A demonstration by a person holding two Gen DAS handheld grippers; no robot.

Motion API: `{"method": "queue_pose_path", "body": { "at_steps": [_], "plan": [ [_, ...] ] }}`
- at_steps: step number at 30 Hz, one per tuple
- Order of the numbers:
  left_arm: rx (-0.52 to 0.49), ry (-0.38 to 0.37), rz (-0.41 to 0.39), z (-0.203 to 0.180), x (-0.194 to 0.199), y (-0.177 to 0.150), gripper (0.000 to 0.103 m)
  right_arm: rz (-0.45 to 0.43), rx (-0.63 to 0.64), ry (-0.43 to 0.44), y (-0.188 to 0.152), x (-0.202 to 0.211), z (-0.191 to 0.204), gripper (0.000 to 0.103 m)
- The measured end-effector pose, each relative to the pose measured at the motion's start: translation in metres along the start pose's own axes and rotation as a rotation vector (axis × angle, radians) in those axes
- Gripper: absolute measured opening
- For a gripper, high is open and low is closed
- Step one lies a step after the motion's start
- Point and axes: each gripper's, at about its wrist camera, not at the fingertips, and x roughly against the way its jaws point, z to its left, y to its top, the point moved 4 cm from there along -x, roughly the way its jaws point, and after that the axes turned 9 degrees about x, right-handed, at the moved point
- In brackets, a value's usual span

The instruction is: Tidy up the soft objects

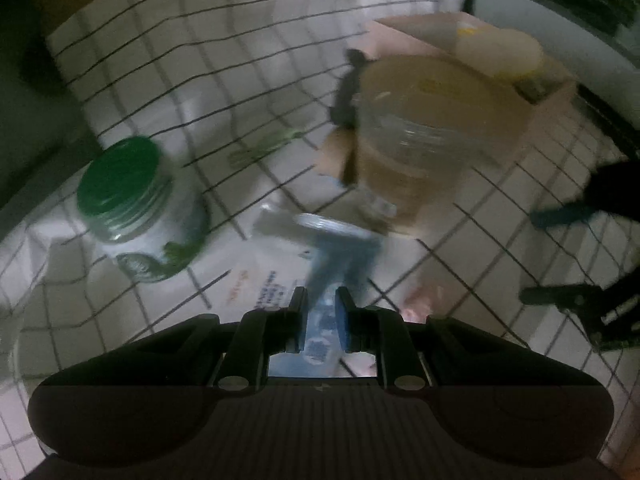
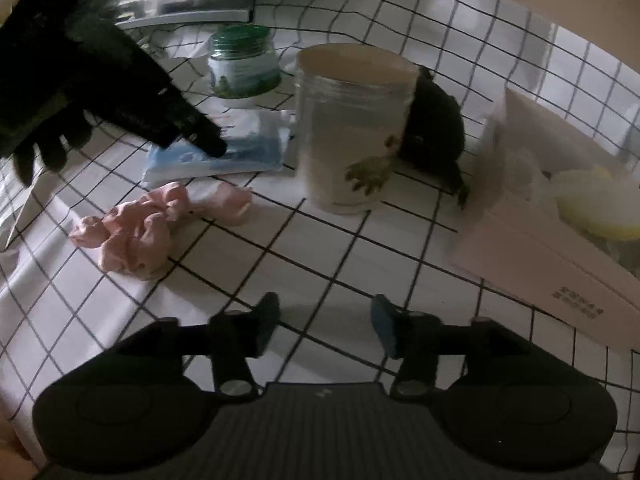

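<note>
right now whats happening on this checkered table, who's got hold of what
A person is working with two handheld grippers over the checkered tablecloth. The left gripper is shut on a blue and white soft packet lying flat by the open clear jar. The right gripper is open with nothing between its fingers. A pink scrunchie lies loose on the cloth, a green-lidded jar stands behind, and a cardboard box sits at the right.
</note>
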Motion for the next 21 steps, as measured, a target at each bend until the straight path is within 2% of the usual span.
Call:
{"method": "queue_pose_path", "body": {
  "at_steps": [2, 6, 8, 11, 14, 17, 21],
  "plan": [
    [0.01, 0.016, -0.004, 0.002, -0.002, 0.004, 0.024, -0.01, -0.028, 0.002, -0.002, -0.002, -0.004, 0.068],
    [0.15, 0.111, -0.074, 0.027, -0.004, 0.016, 0.021, -0.053, -0.062, -0.008, -0.009, -0.001, -0.007, 0.078],
    [0.192, 0.109, -0.1, 0.034, -0.007, 0.024, 0.022, -0.077, -0.077, -0.02, -0.013, -0.001, -0.006, 0.08],
    [0.166, 0.082, -0.1, 0.024, -0.018, 0.034, 0.022, -0.106, -0.081, -0.031, -0.019, 0.0, -0.004, 0.086],
    [0.115, 0.076, -0.066, 0.008, -0.033, 0.042, 0.023, -0.137, -0.08, -0.037, -0.023, 0.002, -0.003, 0.088],
    [0.096, 0.103, -0.059, -0.002, -0.044, 0.045, 0.021, -0.149, -0.077, -0.037, -0.025, 0.004, -0.002, 0.089],
    [0.136, 0.11, -0.037, 0.002, -0.047, 0.046, 0.022, -0.145, -0.068, -0.027, -0.026, 0.004, -0.003, 0.089]
  ]
}}
